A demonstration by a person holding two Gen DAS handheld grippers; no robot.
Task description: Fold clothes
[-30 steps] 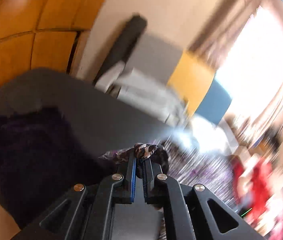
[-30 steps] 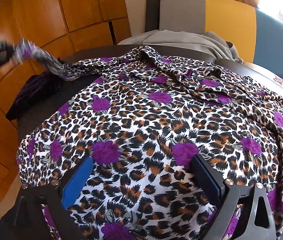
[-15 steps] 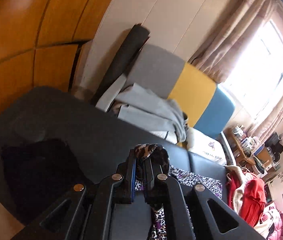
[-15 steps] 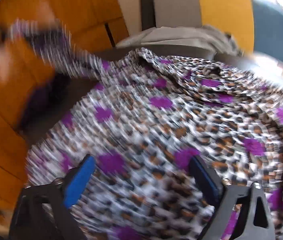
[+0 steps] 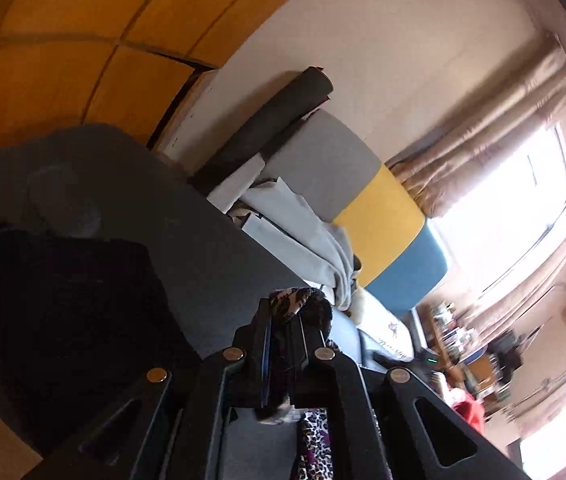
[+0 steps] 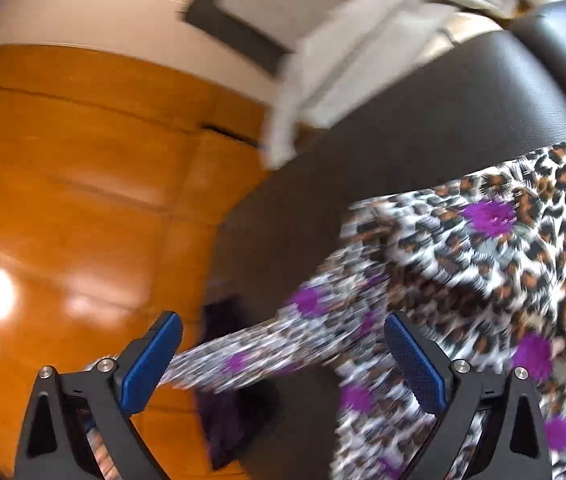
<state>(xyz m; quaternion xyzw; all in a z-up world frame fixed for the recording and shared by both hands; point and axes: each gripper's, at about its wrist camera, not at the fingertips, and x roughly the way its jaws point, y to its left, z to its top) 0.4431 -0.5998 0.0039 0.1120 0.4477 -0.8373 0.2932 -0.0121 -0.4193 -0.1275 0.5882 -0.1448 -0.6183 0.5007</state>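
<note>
A leopard-print garment with purple flowers (image 6: 503, 264) lies on the dark table (image 6: 423, 128). My left gripper (image 5: 285, 316) is shut on a bunched end of this garment (image 5: 297, 304) and holds it raised above the table. A stretched strip of the garment (image 6: 267, 348) runs to the lower left in the right wrist view. My right gripper (image 6: 283, 344) is open and empty, its blue pads on either side of that strip, above it.
A dark purple folded cloth (image 5: 71, 304) lies on the table's left part, also in the right wrist view (image 6: 223, 408). A grey-yellow-blue sofa (image 5: 375, 216) with grey clothes (image 5: 303, 236) stands behind. Wooden panels (image 6: 83, 184) line the left side.
My left gripper has lifted the garment's end higher and tilted up. My right gripper has swung left, from over the spread garment to over its left edge and stretched strip.
</note>
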